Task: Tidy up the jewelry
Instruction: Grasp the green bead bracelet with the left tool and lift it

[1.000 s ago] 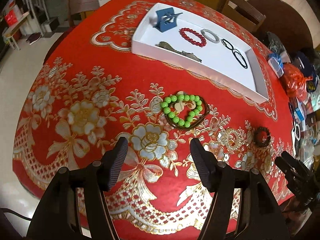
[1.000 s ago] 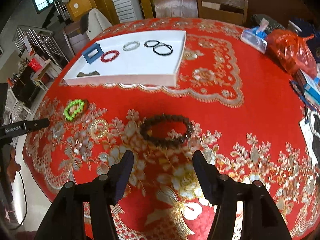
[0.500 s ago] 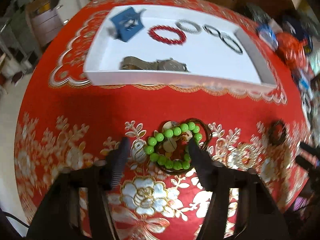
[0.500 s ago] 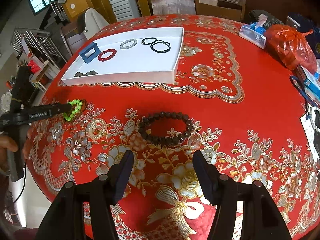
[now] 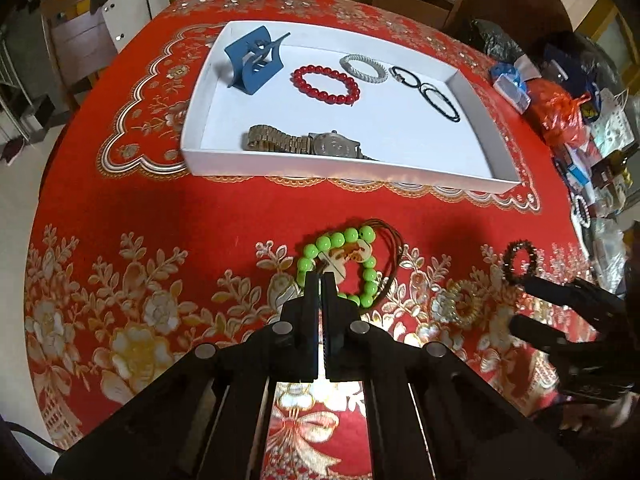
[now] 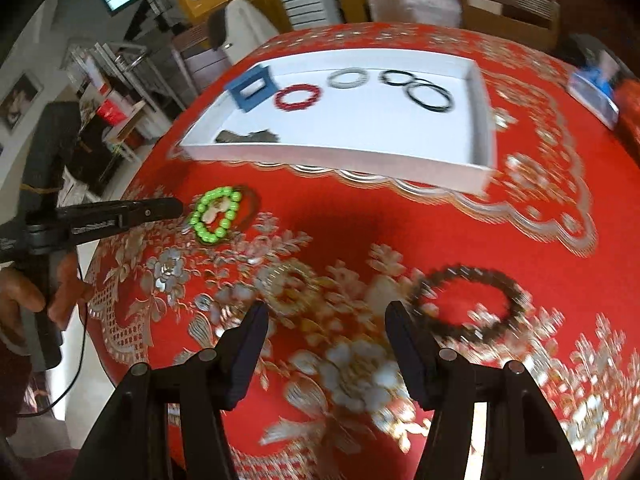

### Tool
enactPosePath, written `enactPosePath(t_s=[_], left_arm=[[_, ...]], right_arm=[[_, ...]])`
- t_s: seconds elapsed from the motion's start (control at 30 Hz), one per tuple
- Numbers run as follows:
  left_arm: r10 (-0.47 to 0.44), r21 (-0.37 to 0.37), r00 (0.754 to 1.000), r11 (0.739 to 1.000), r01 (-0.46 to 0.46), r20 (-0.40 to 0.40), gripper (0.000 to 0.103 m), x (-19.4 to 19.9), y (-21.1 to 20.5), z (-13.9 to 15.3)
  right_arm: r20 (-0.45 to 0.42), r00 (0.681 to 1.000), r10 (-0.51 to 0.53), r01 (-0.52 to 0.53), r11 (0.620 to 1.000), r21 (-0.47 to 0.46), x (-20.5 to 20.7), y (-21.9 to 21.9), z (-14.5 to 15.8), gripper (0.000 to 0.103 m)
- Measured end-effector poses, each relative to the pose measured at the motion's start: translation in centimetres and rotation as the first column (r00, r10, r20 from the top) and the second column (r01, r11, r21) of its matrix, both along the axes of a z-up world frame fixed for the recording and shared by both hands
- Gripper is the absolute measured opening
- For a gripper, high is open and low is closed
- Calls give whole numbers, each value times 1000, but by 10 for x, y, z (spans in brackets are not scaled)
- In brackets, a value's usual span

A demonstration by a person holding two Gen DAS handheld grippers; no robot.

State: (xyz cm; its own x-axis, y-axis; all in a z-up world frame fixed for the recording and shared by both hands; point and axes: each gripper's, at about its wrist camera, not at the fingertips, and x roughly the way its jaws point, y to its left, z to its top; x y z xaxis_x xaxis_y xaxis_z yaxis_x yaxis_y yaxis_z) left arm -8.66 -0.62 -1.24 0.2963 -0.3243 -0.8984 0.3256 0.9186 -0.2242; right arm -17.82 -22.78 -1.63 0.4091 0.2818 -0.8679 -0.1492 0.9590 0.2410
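A green bead bracelet [image 5: 362, 258] with a pale pendant and brown cord lies on the red tablecloth; it also shows in the right wrist view [image 6: 215, 215]. My left gripper [image 5: 320, 280] is shut on its near edge. My right gripper [image 6: 324, 320] is open above the cloth, between a gold coil ring [image 6: 290, 282] and a dark bead bracelet [image 6: 468, 300]. A white tray [image 5: 472, 100] holds a blue clip [image 5: 254, 64], a red bracelet [image 5: 326, 84], a white bangle [image 5: 364, 68], black bands [image 5: 430, 92] and a watch [image 5: 308, 144].
Bags and clutter [image 5: 568, 108] crowd the table's right side. Chairs [image 6: 504, 12] stand behind the table. The table edge drops off at the left [image 5: 36, 216].
My left gripper moved onto the green bracelet and closed on it. My right gripper shifted left, so the dark bracelet now sits to its right.
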Motion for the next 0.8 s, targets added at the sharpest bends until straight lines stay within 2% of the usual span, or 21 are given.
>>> enactPosePath(t_s=[0.13,0.17,0.2,0.23,0.27,0.53,0.6,0.63,0.67,0.8], left_arm=[[-7,34,1000,999,7,13,0,-4,3,2],[-16,37,1000,999,16,11,4,-3,2,1],[-25,38,1000,999,25,10,9,-3,2,0],[-39,42,999,998,38,7,26,-1,-1,-2],[-55,46,998,997,55,4,38,1,-4,-4],[-223,110,975,969,222,-5,37,20,-29,-22],[-255,108,967,961,256,-20,25,25,-32,-27],[-268,103,963,958,267,-6,24,26,-32,-26],[-278,94,961,956,277,-6,15,28,-33,-26],[-254,37,967,966,255,-39,15,34,-26,-27]], right_arm=[[-12,1000,19,-19,1000,-2,9,13,-5,59],[-9,1000,20,-20,1000,-5,10,14,-4,59],[-9,1000,19,-19,1000,-7,11,15,-4,59],[-11,1000,17,-17,1000,-10,12,15,-4,59],[-14,1000,15,-15,1000,-10,13,15,-4,59],[-27,1000,-5,5,1000,-9,12,10,-3,59],[-28,1000,-12,12,1000,-7,13,8,-4,59],[-31,999,-17,17,1000,-4,14,7,-4,59],[-33,999,-21,20,1000,-1,14,6,-5,59],[-37,999,-20,21,1000,2,18,6,-6,59]])
